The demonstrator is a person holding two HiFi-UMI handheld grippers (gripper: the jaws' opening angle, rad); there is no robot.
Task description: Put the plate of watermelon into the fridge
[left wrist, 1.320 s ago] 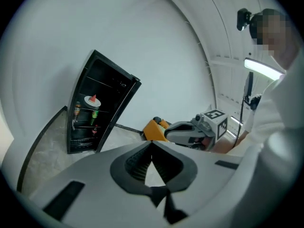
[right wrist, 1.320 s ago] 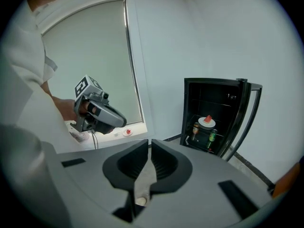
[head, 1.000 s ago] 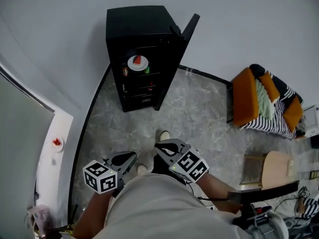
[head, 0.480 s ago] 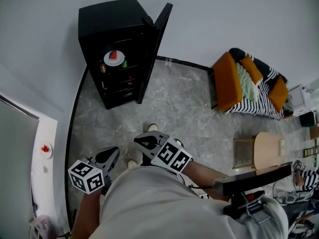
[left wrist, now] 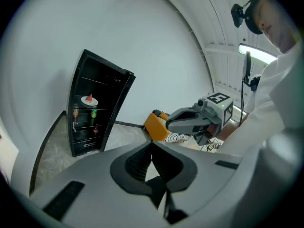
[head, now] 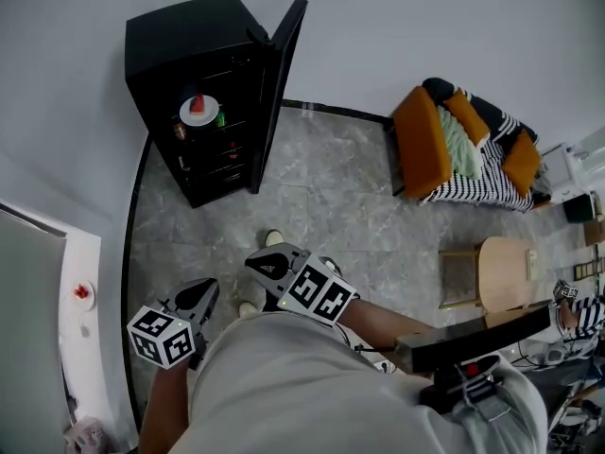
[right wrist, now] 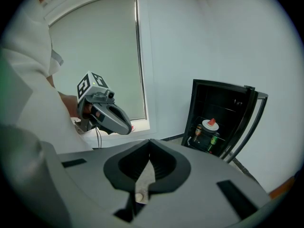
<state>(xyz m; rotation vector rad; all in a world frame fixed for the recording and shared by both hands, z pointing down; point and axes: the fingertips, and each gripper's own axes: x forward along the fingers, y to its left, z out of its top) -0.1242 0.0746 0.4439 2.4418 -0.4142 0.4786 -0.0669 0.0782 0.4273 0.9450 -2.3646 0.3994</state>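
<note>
Left gripper (left wrist: 152,146): jaws together, nothing between them. Right gripper (right wrist: 150,148): jaws together, likewise empty. Both are held close to the person's waist, tips angled down toward the floor (head: 331,197), well apart from the fridge (head: 184,41).

The plate (head: 198,112) sits on an upper shelf inside the fridge, with the watermelon (head: 198,104) on it. The door (head: 282,64) stands open (hinged at the right of the cabinet, as the head view shows it).

Step in hand, as judged: placement is complete and the door is not yet shut. Walk up to the fridge first. Press the closed jaws against the door's free edge and swing it slowly, so that the plate does not slide. Confirm beforehand that nothing overhangs the shelf front.

Orientation: the plate lies flat and is round, so it has no long axis. The wedge appears to stand point up with its rind on the plate; at this range its long axis cannot be fixed.
</note>
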